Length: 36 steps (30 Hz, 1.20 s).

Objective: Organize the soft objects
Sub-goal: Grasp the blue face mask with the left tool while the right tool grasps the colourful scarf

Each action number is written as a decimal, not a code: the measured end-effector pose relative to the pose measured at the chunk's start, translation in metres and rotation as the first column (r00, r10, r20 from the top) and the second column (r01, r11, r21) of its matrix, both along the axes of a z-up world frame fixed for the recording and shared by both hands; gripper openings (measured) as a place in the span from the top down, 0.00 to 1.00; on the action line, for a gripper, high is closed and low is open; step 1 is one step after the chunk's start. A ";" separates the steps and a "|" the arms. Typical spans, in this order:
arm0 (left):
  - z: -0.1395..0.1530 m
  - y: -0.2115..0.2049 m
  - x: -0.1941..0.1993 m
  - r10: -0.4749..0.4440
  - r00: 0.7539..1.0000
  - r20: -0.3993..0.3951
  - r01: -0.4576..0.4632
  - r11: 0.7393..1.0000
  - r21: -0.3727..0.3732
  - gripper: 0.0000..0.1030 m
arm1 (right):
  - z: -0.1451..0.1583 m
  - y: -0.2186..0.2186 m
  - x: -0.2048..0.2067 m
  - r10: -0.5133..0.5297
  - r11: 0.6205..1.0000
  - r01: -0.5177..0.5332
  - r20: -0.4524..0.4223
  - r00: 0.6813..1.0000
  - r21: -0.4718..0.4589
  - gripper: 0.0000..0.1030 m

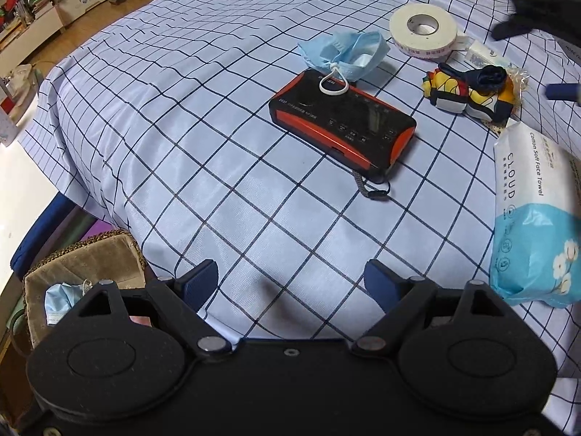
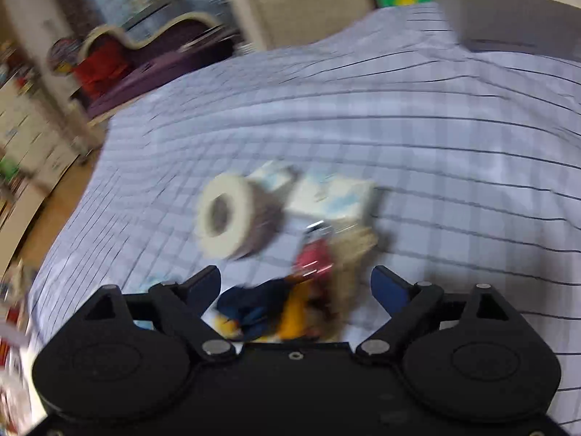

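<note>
Table covered with a pale blue cloth checked in dark lines, wrinkled toward the far edge; wood floor, white cabinets and cluttered shelves off to the left, a purple and cream seat visible in the right wrist view. Left wrist view is sharp: left tool hangs over bare cloth, jaws spread, nothing between them. Ahead of it a black and orange device with a wrist strap, and a crumpled blue face mask resting partly on its far end. Right of that a tape roll, a colourful patterned fabric bundle and a face towel pack at the right edge. Bottom left, off the table, a tan woven basket with another blue mask inside. Right wrist view is motion-blurred: right tool jaws spread, the fabric bundle lying between them on the cloth, contact with the pads not clear. Beyond it the tape roll and a small white packet. Basket, device and towel pack show only in the left view.
</note>
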State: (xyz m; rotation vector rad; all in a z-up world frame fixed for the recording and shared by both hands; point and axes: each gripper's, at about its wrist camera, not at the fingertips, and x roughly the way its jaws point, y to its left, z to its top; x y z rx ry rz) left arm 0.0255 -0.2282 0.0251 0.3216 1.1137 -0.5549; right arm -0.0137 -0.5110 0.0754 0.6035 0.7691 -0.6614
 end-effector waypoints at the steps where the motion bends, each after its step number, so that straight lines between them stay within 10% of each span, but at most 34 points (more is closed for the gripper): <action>1: 0.000 0.000 0.000 0.001 1.000 -0.001 -0.001 1.000 -0.001 0.19 | -0.004 0.007 0.008 0.025 1.000 -0.025 -0.011 1.000 0.008 0.13; 11: -0.002 0.003 0.001 0.005 1.000 -0.003 -0.005 1.000 0.005 0.19 | -0.049 0.048 0.065 0.040 0.986 -0.076 -0.235 0.971 -0.146 0.10; 15: -0.001 0.006 0.007 0.018 1.000 0.000 -0.018 1.000 0.008 0.19 | -0.061 0.048 0.069 0.005 0.974 -0.073 -0.299 0.954 -0.216 0.26; 36: 0.040 -0.082 0.107 -0.107 0.990 0.094 0.114 0.991 -0.072 0.10 | -0.002 -0.023 -0.016 -0.135 0.989 0.129 -0.086 0.987 -0.069 0.32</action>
